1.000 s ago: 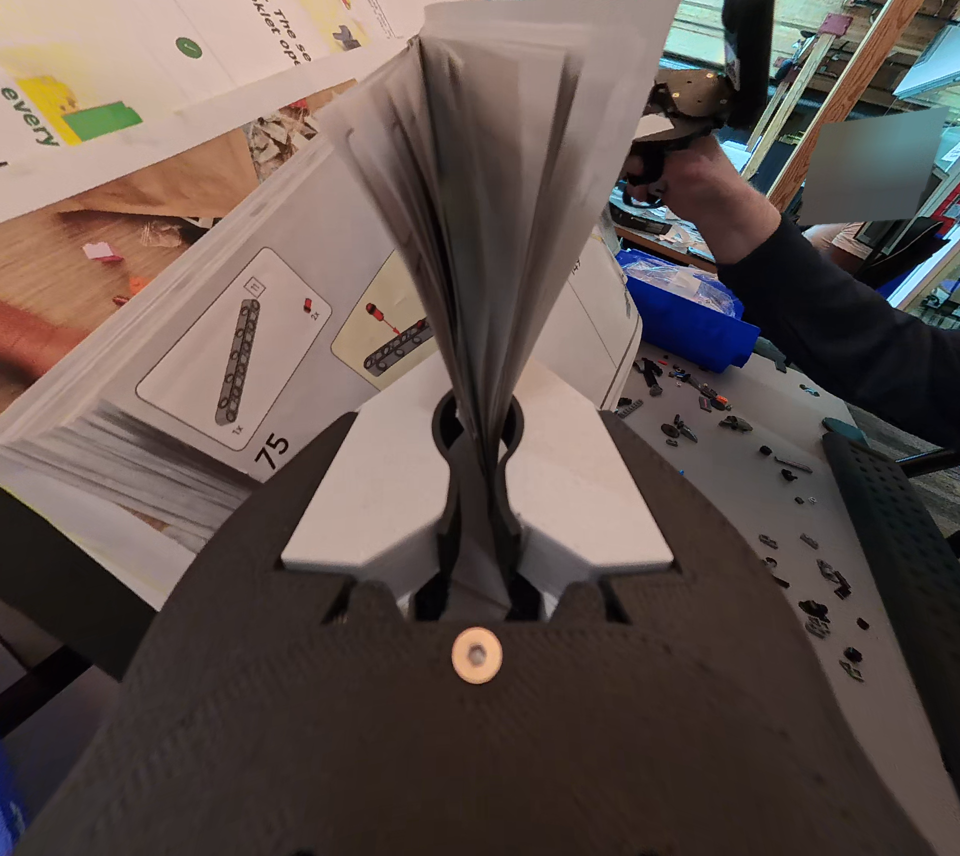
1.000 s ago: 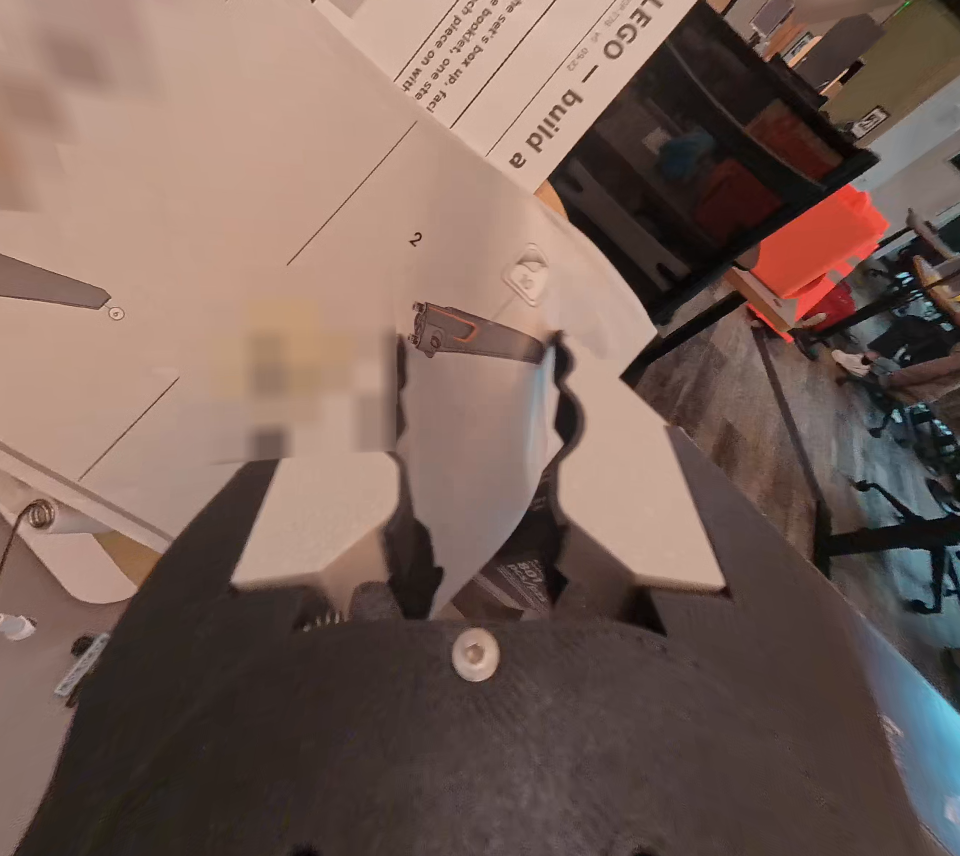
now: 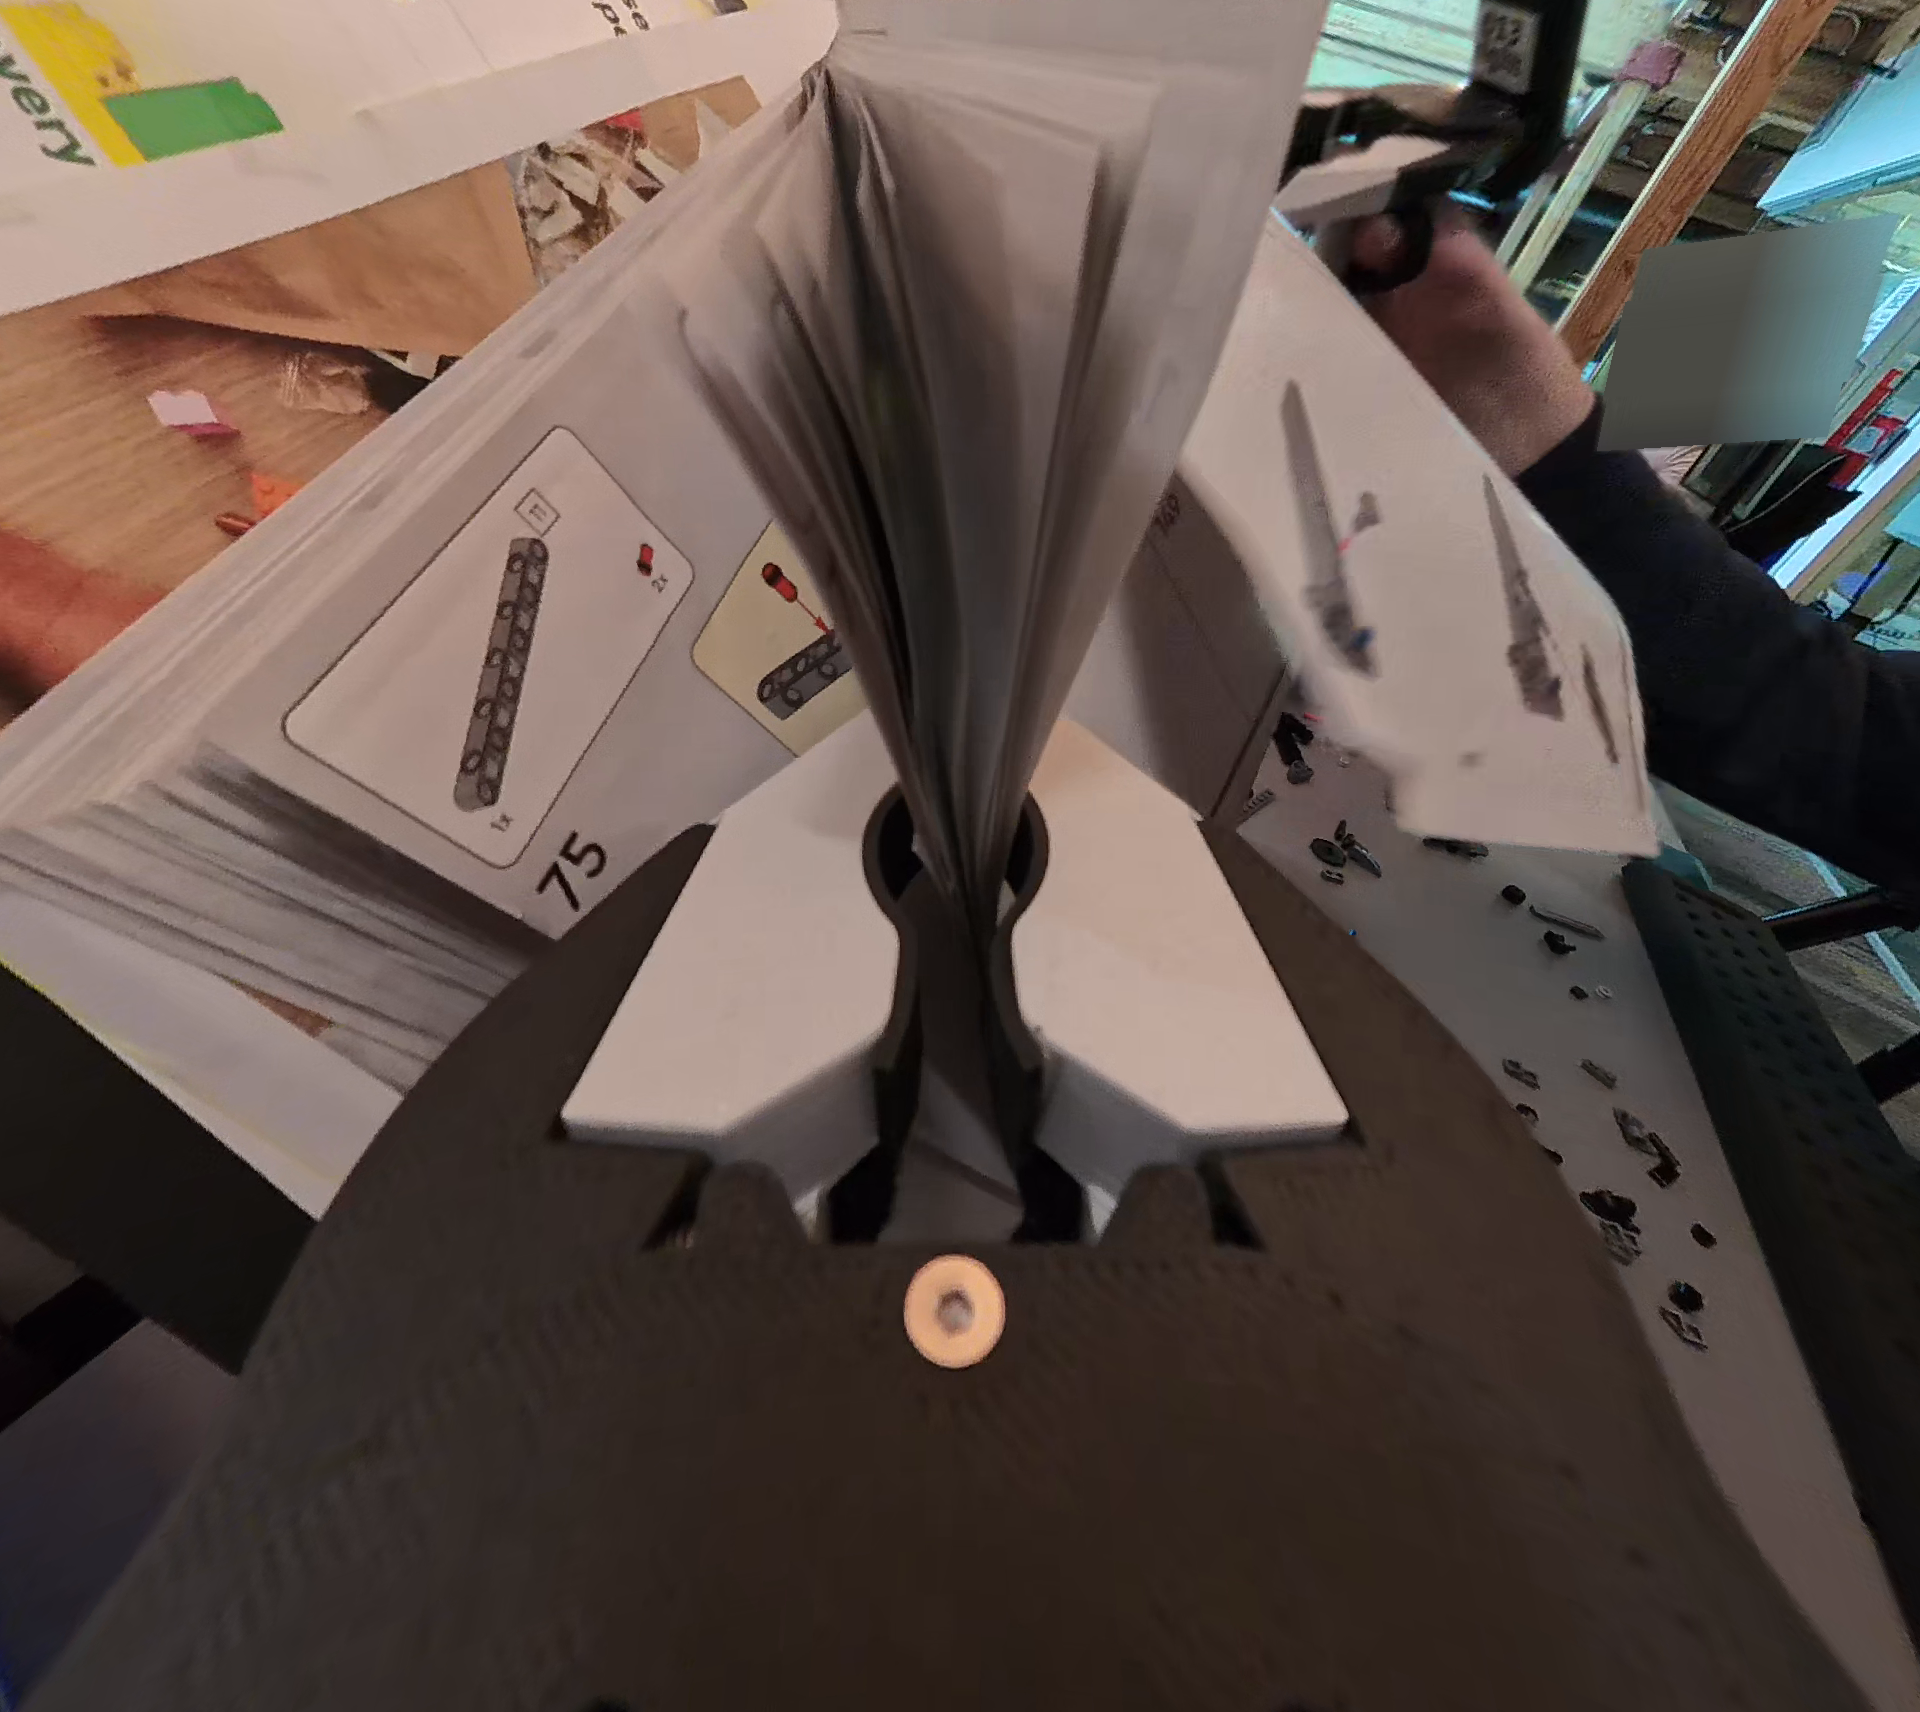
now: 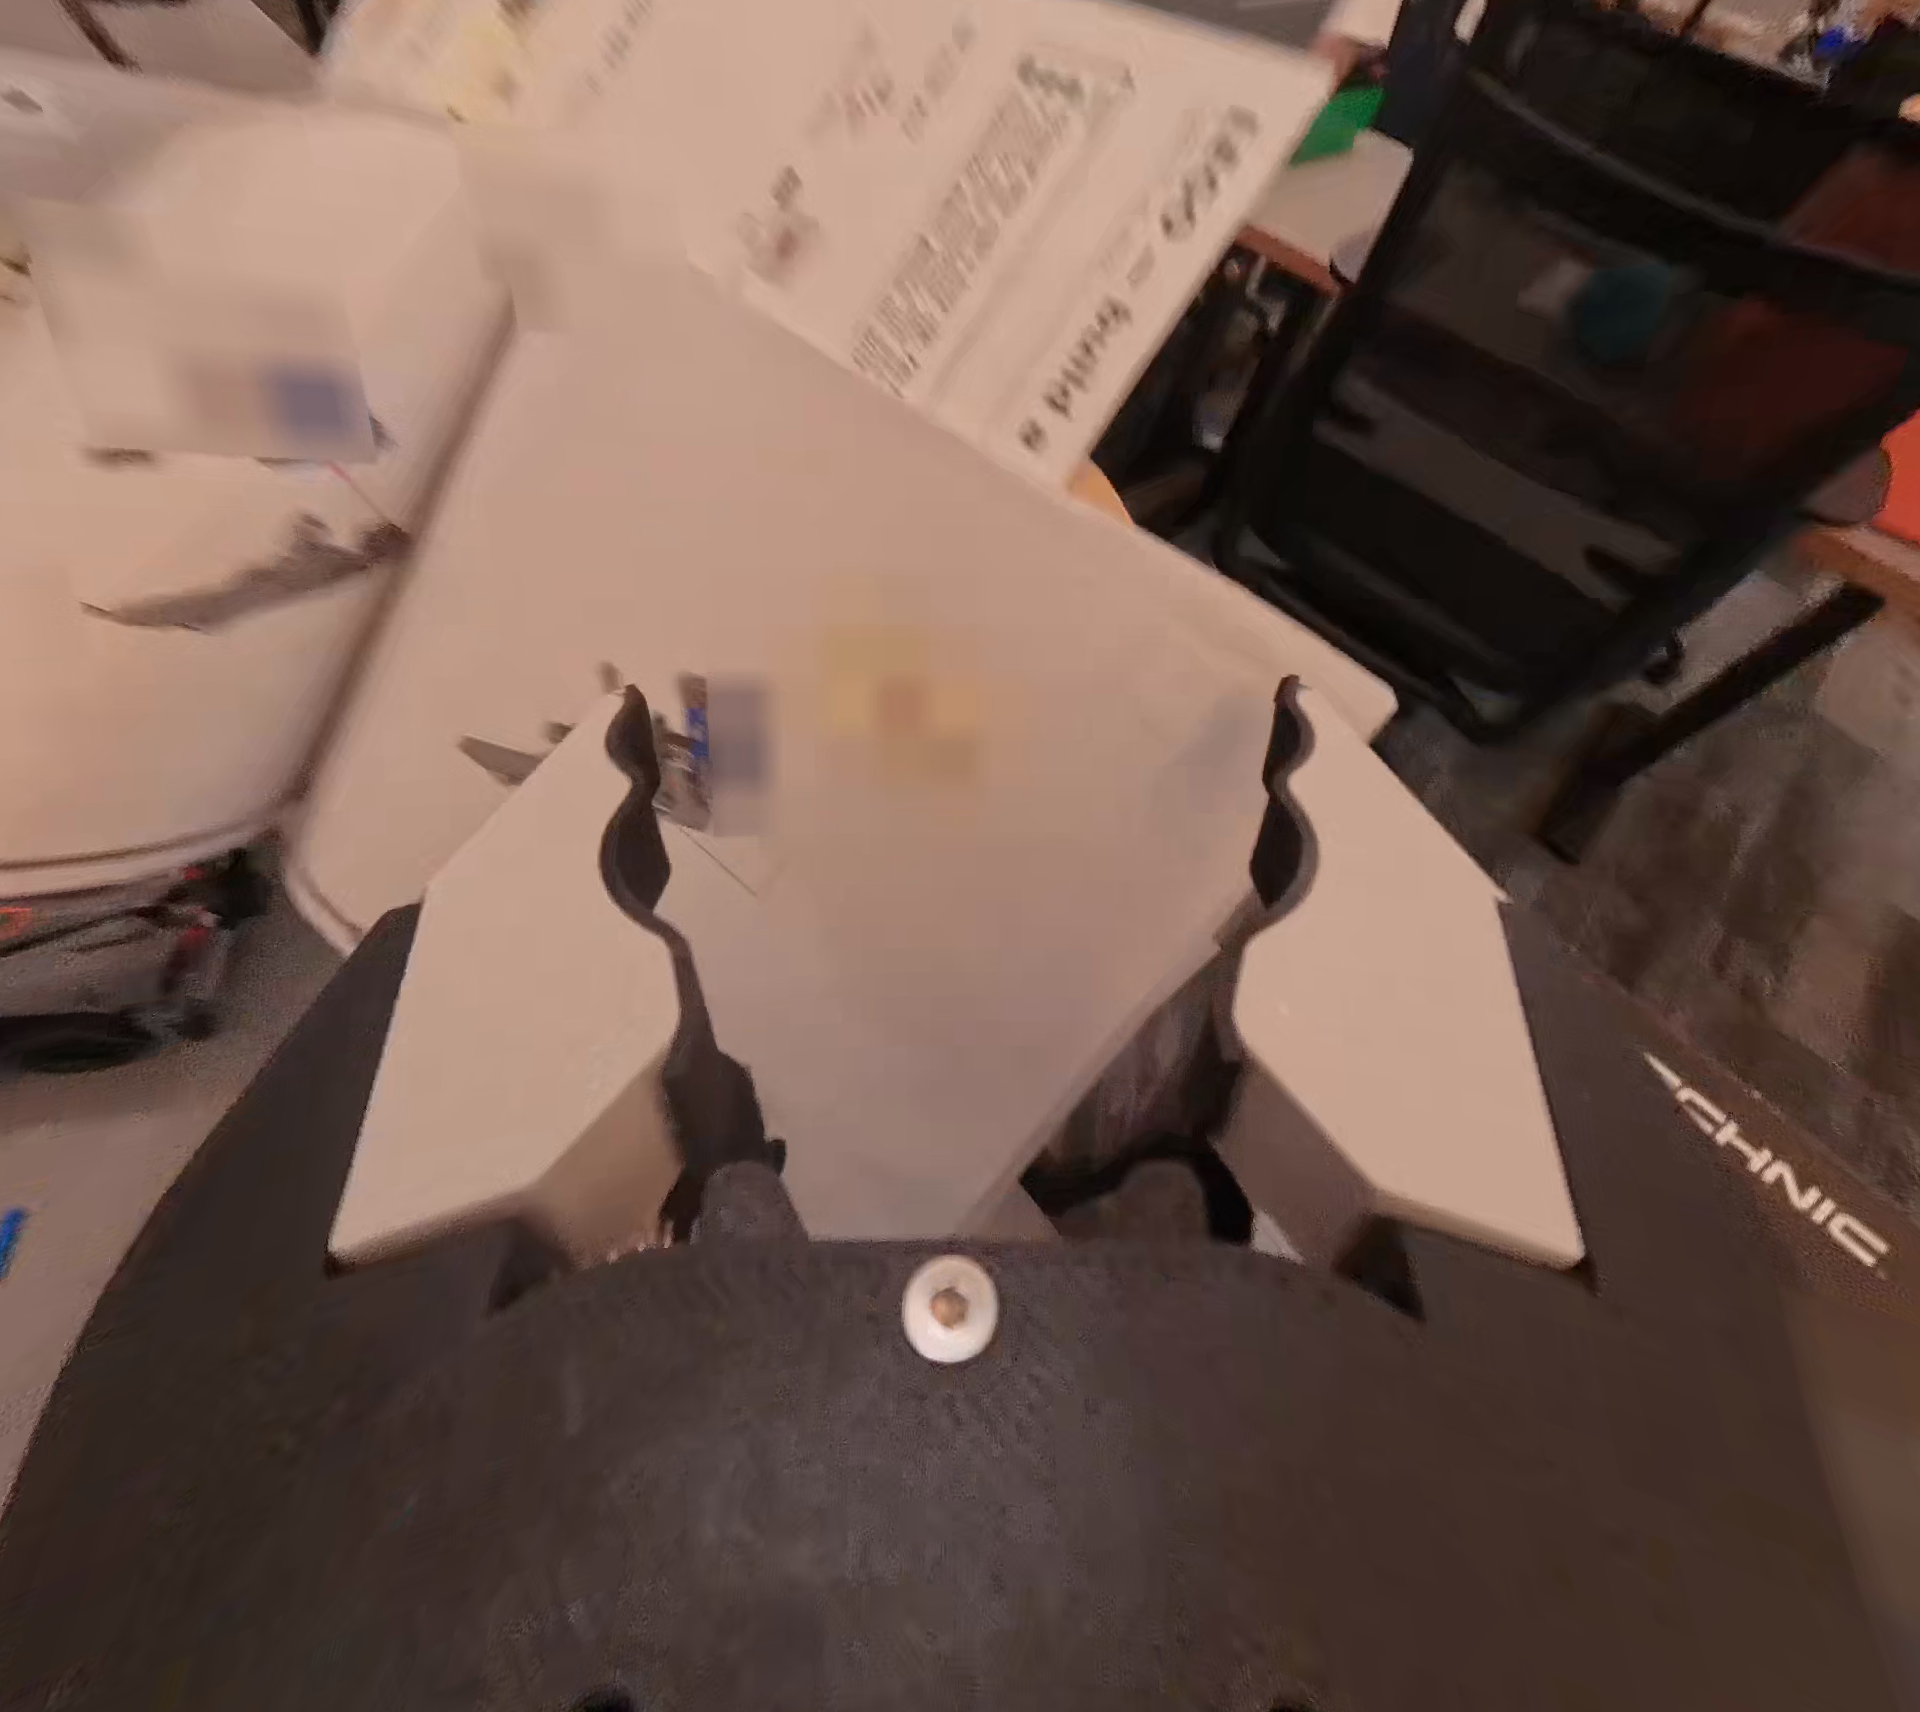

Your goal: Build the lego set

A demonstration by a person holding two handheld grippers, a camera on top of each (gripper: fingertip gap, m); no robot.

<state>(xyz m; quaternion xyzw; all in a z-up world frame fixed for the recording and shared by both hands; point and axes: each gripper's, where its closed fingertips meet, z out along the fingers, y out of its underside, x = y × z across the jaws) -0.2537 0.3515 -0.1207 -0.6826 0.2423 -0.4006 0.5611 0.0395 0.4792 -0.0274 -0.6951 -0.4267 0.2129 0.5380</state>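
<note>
Looking through the left wrist view first, then the right.

Left wrist view, grasp: the left gripper [image 3: 956,893] is clenched on a fanned sheaf of pages of the thick white paper instruction booklet [image 3: 499,623], which stands open just in front of it above the pale tabletop [image 3: 1455,987].
Left wrist view, handling: paper is light and floppy; a pinched sheaf holds firm, but single leaves slip and could tear, so my guess is the safest hold is several leaves near the lower edge, close to the spine.
Left wrist view, pieces: small dark loose lego parts [image 3: 1621,1143] lie scattered on the tabletop to the right, well apart from the booklet.
Left wrist view, unclear: one curled white page [image 3: 1455,623] is motion-blurred; the right gripper [image 3: 1351,192] is far off, and its fingertips are hard to make out.
Right wrist view, grasp: the right gripper's jaws stand wide apart, released; a loose page lies between them, and I cannot tell whether it touches either finger.
Right wrist view, unclear: the whole frame is smeared; the large white printed sheet [image 4: 935,187] behind is unreadable in shape detail, and the booklet's spine is hidden.
</note>
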